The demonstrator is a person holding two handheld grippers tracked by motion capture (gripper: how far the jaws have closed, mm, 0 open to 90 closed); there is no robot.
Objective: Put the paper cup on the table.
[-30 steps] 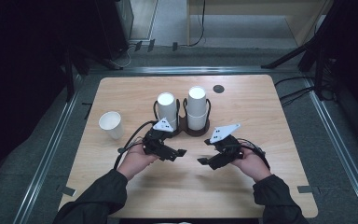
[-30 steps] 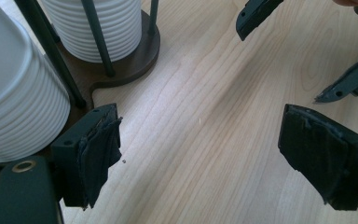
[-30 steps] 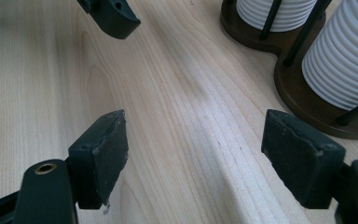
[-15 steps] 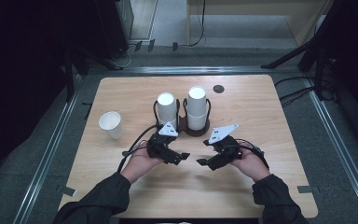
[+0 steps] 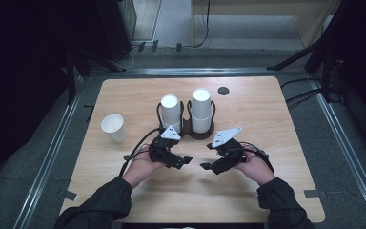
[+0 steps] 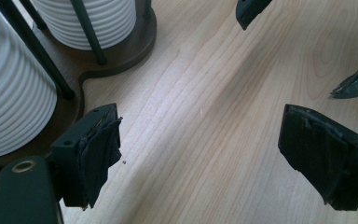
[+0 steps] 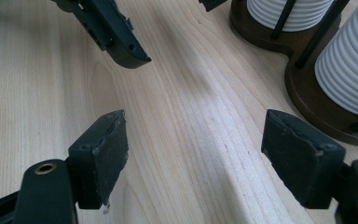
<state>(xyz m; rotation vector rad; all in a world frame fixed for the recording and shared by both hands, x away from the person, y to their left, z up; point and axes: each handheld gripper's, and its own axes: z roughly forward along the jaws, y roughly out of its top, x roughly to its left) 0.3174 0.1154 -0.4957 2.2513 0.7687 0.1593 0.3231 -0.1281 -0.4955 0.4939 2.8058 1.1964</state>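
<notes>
Wooden table [image 5: 286, 114] under wide-spread, empty fingers [image 6: 91, 156].

Dark olive-grey long sleeves [image 5: 107, 202] worn on both arms. Left hand-held gripper [image 5: 187, 161] and right hand-held gripper [image 5: 204, 166] built black, each topped by grey three-cornered plate. Black cables trailed from each. Jaws faced with worn, frayed black pads [image 6: 100, 154]; brass-coloured screw eyelet seen at jaw base.

Wide-apart jaws over bare table [image 6: 205, 140], ribbed cup stacks [image 6: 9, 98] in dark holder [image 6: 121, 46] alongside.
</notes>
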